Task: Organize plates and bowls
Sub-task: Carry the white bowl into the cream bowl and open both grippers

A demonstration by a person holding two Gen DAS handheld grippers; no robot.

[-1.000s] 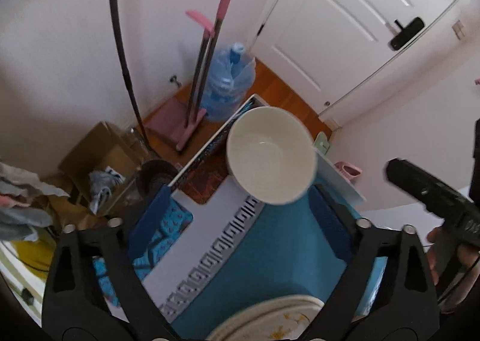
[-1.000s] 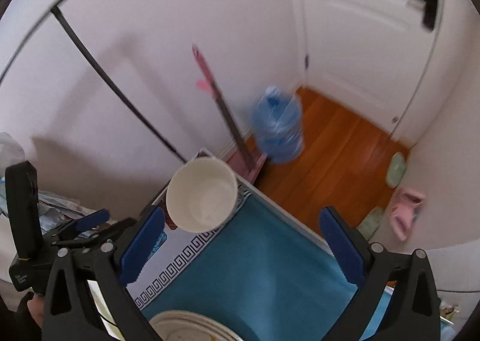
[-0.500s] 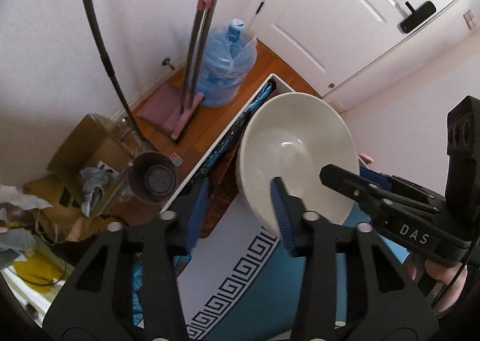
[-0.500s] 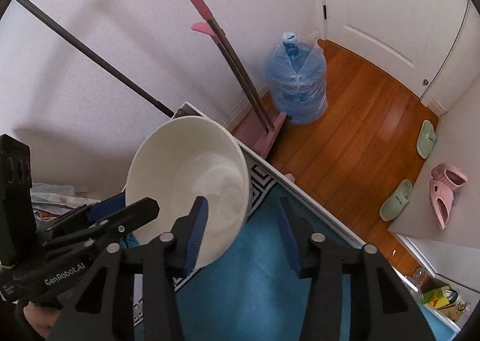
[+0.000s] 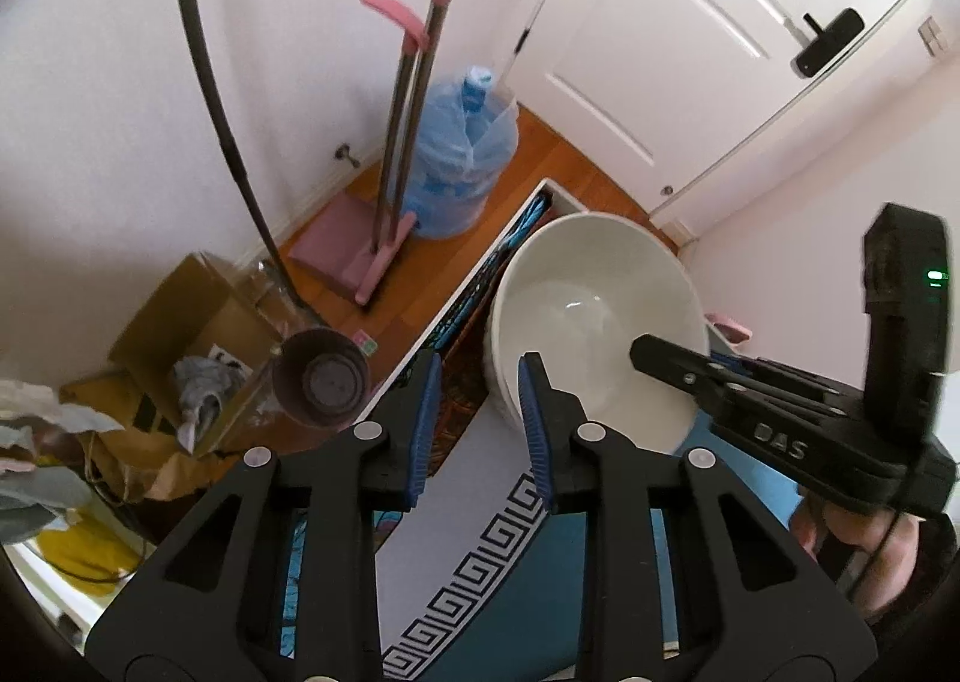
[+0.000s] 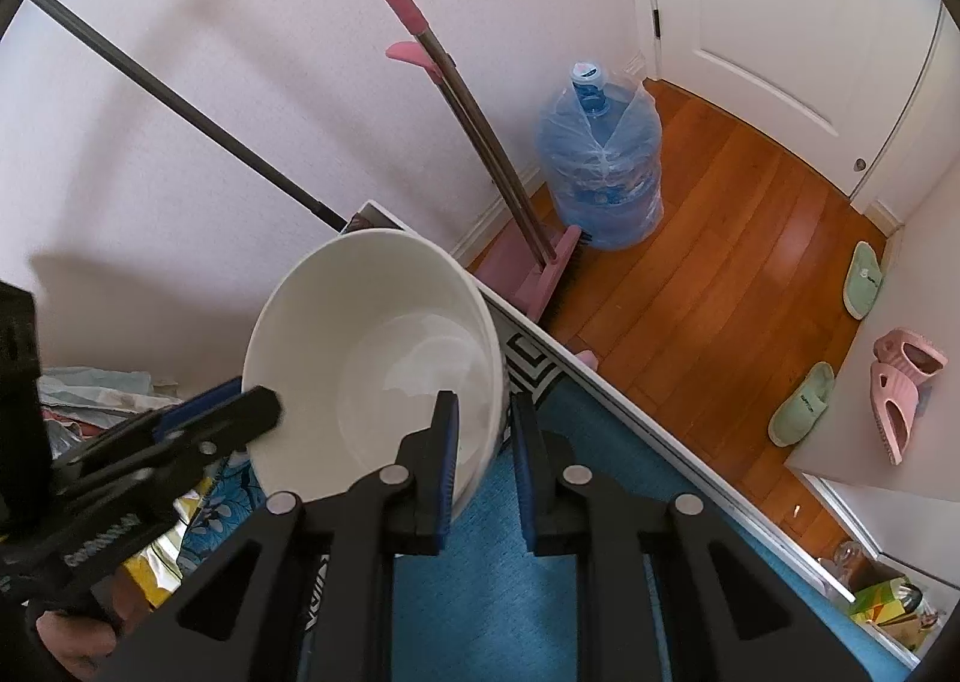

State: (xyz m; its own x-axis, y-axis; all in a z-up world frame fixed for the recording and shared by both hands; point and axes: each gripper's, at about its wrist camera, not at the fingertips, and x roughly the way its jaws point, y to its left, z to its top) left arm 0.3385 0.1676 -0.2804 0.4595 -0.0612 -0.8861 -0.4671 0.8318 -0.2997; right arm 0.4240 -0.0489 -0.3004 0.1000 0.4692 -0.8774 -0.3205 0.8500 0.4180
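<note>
We've got the bowl [image 6: 384,358] lifted w/ both tongs: right tongs [image 6: 485,460] pinching its 4 o'clock rim, left tongs [image 5: 477,430] its 8 o'clock rim. Thin, glazed wall; uneven pull could slip it.

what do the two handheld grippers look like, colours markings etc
Both are matte black plastic frames with triangular cut-outs and silver screws. The left gripper and right gripper each carry blue ribbed pads on their fingers. Seen from the left wrist, the right one shows raised "DAS" lettering and a green light; from the right wrist, the left one reads "GenRobot.AI". A thin black cable runs by the bare right hand.
</note>
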